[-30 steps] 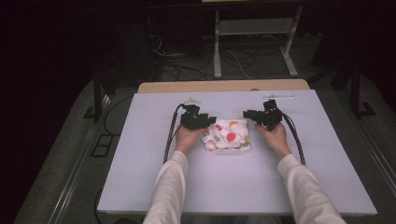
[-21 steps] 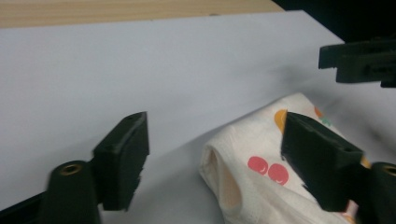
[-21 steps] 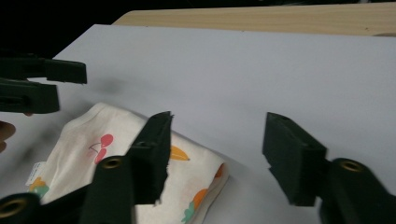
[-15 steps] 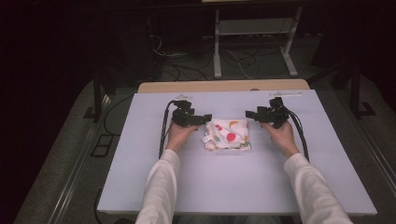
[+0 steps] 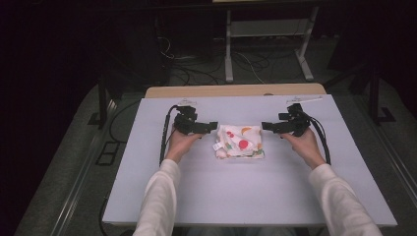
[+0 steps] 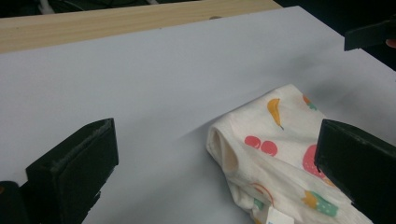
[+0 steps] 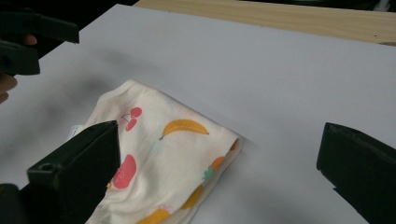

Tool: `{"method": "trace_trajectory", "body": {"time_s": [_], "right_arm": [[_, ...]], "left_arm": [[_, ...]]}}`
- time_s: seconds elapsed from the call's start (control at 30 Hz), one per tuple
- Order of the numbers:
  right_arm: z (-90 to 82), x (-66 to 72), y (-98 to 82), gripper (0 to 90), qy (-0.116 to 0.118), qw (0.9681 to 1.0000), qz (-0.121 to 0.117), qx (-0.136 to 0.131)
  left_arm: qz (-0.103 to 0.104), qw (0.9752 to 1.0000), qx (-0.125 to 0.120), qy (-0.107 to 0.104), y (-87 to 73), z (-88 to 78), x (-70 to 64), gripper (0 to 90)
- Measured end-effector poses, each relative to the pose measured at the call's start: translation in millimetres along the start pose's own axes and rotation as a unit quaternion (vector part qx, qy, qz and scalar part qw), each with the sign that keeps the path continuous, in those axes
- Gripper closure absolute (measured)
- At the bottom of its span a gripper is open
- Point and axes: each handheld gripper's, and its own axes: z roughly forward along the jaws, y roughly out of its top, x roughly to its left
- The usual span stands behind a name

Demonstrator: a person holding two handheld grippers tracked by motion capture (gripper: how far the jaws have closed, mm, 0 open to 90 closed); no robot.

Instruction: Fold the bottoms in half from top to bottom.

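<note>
High view: above worktop [image 5: 246, 196], facing forward, down, far.
Tool views: close, low, facing inward.
Shared: folded cloth [image 5: 239, 142], mid-worktop.

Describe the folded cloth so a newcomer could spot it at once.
Start at the pale table top with the wooden strip along its far edge. Near its middle, between the left gripper and the right gripper, both open and clear of it, lies the folded cloth. It is cream with a fruit print of bananas and cherries.
</note>
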Motion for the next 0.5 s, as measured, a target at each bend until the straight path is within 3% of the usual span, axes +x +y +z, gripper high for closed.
{"method": "trace_trajectory", "body": {"time_s": [0.3,0.5], "right_arm": [[-16.6,2.2,-7.6,0.0,-0.005,0.9999,-0.008,0.006],[-24.8,7.4,-11.1,0.0,-0.008,0.9997,-0.02,0.014]], "left_arm": [[0.01,0.9999,-0.007,0.007,-8.3,-20.0,-1.2,0.0],[0.015,0.9998,-0.012,-0.004,-14.3,-32.2,-1.6,0.0]]}}
